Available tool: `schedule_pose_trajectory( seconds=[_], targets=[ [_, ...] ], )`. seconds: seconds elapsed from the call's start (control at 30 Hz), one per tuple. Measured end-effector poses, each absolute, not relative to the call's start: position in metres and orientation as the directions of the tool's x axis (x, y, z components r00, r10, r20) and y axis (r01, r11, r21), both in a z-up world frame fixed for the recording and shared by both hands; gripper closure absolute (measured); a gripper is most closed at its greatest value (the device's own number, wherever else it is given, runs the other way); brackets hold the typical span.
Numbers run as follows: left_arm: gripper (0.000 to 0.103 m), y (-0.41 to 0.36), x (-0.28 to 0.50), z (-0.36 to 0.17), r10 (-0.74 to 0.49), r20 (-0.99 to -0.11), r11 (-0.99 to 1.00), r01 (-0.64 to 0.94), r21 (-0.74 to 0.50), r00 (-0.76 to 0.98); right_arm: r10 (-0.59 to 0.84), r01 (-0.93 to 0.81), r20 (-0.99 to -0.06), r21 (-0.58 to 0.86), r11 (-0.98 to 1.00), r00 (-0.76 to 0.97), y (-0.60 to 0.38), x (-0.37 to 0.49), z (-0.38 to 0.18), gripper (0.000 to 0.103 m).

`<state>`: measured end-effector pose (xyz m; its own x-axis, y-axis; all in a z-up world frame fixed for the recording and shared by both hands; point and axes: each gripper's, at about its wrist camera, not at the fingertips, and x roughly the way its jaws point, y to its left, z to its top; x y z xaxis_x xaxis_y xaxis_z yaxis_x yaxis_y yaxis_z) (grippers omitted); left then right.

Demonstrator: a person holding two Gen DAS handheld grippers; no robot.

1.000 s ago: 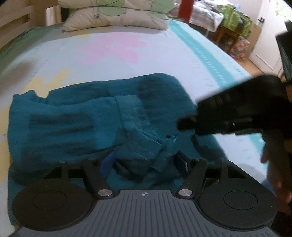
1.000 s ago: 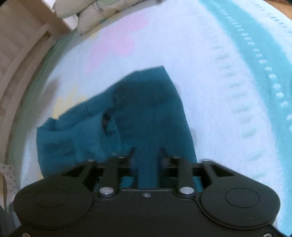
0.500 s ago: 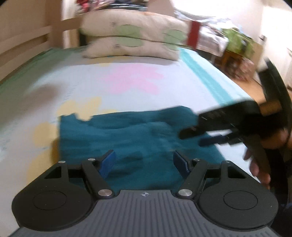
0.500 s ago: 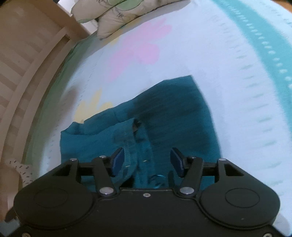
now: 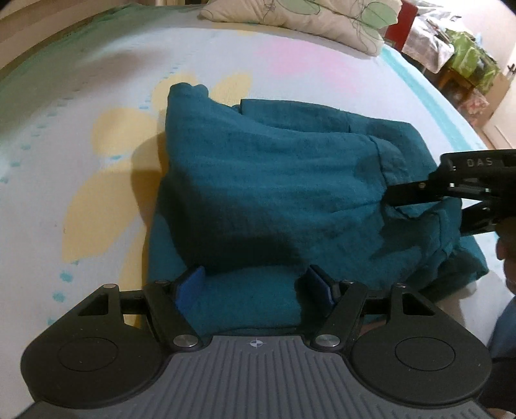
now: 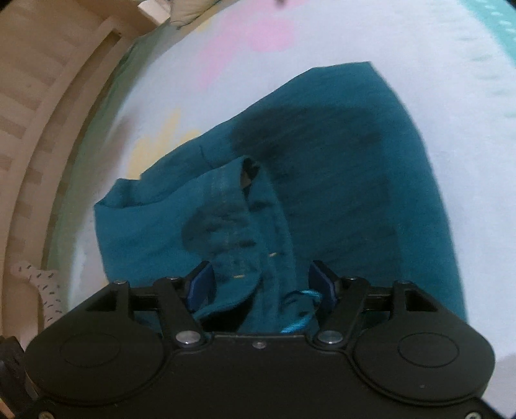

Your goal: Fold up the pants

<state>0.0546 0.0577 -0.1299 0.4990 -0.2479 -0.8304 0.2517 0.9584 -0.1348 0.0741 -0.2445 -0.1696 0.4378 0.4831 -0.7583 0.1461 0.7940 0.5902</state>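
Observation:
Teal pants [image 5: 274, 180] lie bunched and partly folded on the bed sheet [image 5: 64, 135]. My left gripper [image 5: 254, 285] hovers open over the near edge of the cloth, blue pads wide apart and nothing pinched. In the right wrist view the pants [image 6: 338, 180] fill the middle, with the waistband and a blue drawstring [image 6: 298, 311] lying loose between the pads. My right gripper [image 6: 262, 282] has its jaws opening and the pads do not press the cloth. The right gripper [image 5: 416, 201] also shows at the right edge of the left wrist view, over the pants' right end.
Two pillows [image 5: 306, 16] lie at the head of the bed. A wooden bed rail [image 6: 42, 135] runs along the left side. Cluttered furniture [image 5: 461, 54] stands past the bed's right edge. A hand [image 5: 506, 258] holds the right tool.
My right gripper's jaws have spread and let the cloth go. My left gripper has slid left along the pants' near edge, still open. The pants now lie flatter.

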Motion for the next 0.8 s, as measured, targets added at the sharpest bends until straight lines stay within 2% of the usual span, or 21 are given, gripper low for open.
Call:
schedule_pose_trajectory(
  seconds=[0.07,0.1,0.13,0.23,0.4,0.5,0.63,0.8],
  targets=[
    [0.035,0.061,0.055,-0.129,-0.265,-0.827,0.957,0.241,-0.163,0.496,0.492,0.125,-0.756,0.591,0.797,0.433,-0.240,0.076,-0.169,0.034],
    [0.035,0.063,0.058,-0.127,-0.272,-0.826,0.957,0.229,-0.178,0.495,0.498,0.111,-0.757,0.589,0.801,0.424,-0.237,0.077,-0.168,0.047],
    [0.035,0.067,0.060,-0.126,-0.278,-0.821,0.957,0.215,-0.193,0.498,0.504,0.100,-0.761,0.586,0.804,0.408,-0.232,0.079,-0.167,0.068],
    [0.035,0.078,0.058,-0.115,-0.274,-0.795,0.962,0.175,-0.212,0.542,0.481,0.050,-0.757,0.556,0.830,0.443,-0.220,0.075,-0.150,0.081],
    [0.035,0.095,0.054,-0.087,-0.266,-0.737,0.963,0.139,-0.231,0.621,0.439,-0.129,-0.681,0.456,0.880,0.587,-0.205,0.048,-0.077,0.083],
    [0.035,0.093,0.062,-0.079,-0.257,-0.724,0.966,0.140,-0.218,0.641,0.329,-0.104,-0.666,0.354,0.929,0.670,-0.219,0.031,-0.051,0.083],
    [0.035,0.079,0.078,-0.085,-0.245,-0.743,0.969,0.141,-0.201,0.622,0.200,0.029,-0.772,0.272,0.962,0.604,-0.248,0.044,-0.079,0.082],
    [0.035,0.061,0.084,-0.104,-0.245,-0.786,0.968,0.181,-0.171,0.568,0.171,0.107,-0.861,0.250,0.962,0.478,-0.252,0.055,-0.133,0.077]
  ],
)
